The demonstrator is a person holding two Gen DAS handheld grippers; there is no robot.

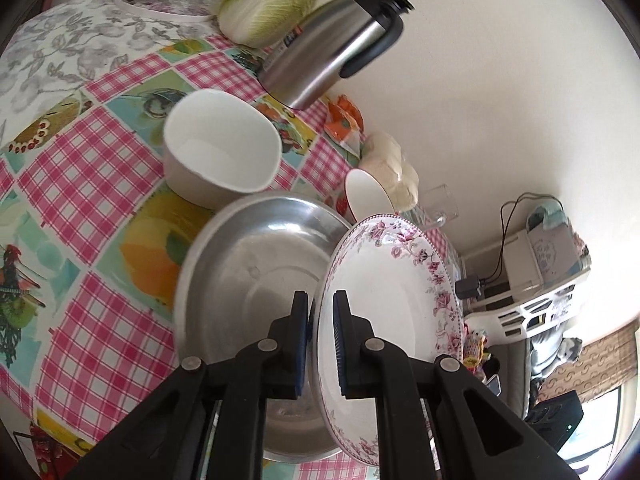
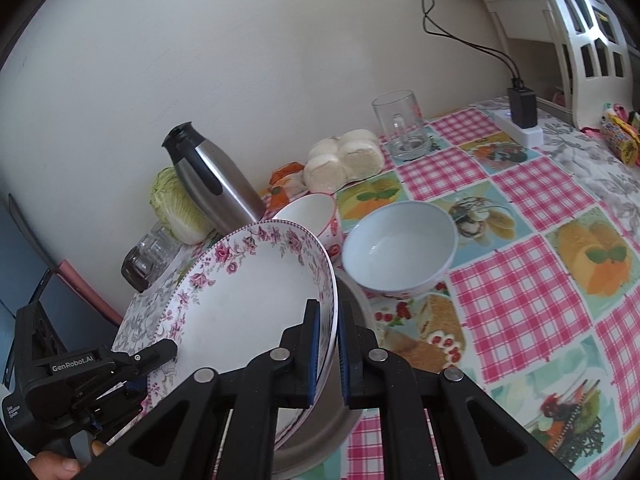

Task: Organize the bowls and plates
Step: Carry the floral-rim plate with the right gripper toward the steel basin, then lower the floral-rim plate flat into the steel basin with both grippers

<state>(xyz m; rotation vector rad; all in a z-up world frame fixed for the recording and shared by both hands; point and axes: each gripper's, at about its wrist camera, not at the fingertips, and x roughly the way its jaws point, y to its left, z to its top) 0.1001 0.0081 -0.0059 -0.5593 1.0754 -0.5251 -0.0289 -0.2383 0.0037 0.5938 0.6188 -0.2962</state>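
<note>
Over the steel basin [image 1: 256,264], near the table's wall side, both grippers have hold of the same floral plate [image 1: 392,280]. Left gripper [image 1: 322,320] has its fingers astride the plate's rim at one side, pads pinched onto it or v. nearly so. Right gripper [image 2: 328,328] straddles the opposite rim, one finger inside the dish, one behind; looks clamped, tho a thin gap shows at the outer pad, so grip may be light.

Plate is tipped up steeply on edge, face toward the left gripper's side, back toward the basin. Its lower rim sits down in or against the basin; can't tell if it's touching metal or just hanging inside.

What matters for the next move, I'd say: plate's flat face runs roughly along both sets of fingers, so neither claw can lay it flat w/o rotating the wrist. Both are equally close since both are on it; one prob. needs to let go.

White bowl [image 2: 400,252] sits just beside the basin on the checked cloth [image 2: 520,300], w/ a red-patterned bowl [image 2: 316,216] close behind it. From the left view another, taller white bowl [image 1: 220,148] stands just beyond the basin. Thermos [image 2: 212,176] stands further back by the wall, clear of the plate's swing.
</note>
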